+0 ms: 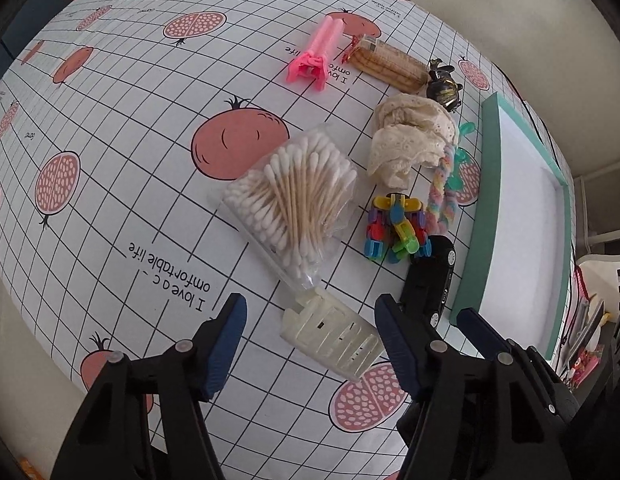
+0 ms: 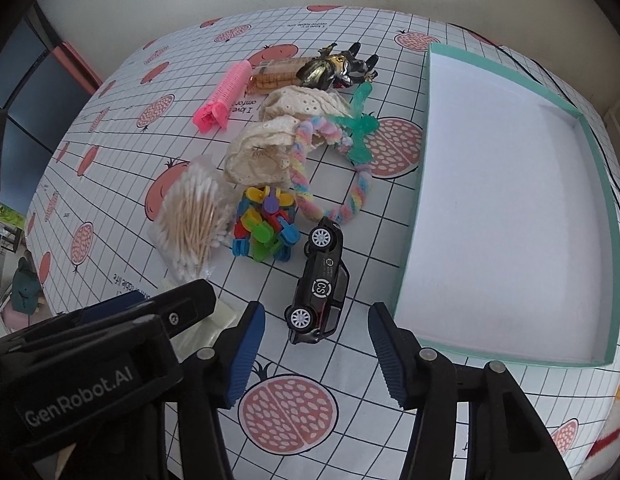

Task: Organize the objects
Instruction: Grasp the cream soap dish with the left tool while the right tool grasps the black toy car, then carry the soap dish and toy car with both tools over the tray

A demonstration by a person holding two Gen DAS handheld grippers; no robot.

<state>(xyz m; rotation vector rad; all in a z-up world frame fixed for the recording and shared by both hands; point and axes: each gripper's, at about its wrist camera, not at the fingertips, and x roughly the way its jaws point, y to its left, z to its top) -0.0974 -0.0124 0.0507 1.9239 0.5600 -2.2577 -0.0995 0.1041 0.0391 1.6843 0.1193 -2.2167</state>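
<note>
A cream slotted plastic piece [image 1: 333,336] lies on the tablecloth between the open fingers of my left gripper [image 1: 311,346]; nothing is gripped. My right gripper [image 2: 317,356] is open too, just short of a black toy car [image 2: 321,280] that seems to lie on its side. Beyond are a bag of cotton swabs [image 1: 294,200], a clump of coloured clips [image 2: 266,228], a pastel twisted rope [image 2: 306,184], a cream lace cloth [image 2: 278,140], a pink hair roller [image 1: 317,52], a biscuit pack [image 1: 389,62] and a black-gold beetle toy [image 2: 333,66]. In the left wrist view the car [image 1: 429,276] is partly hidden.
A shallow teal box [image 2: 501,220] with a white inside stands empty at the right, close to the car. The pomegranate-print tablecloth [image 1: 110,120] covers the table. A teal plastic piece [image 2: 359,124] lies against the rope. The two grippers sit side by side at the near edge.
</note>
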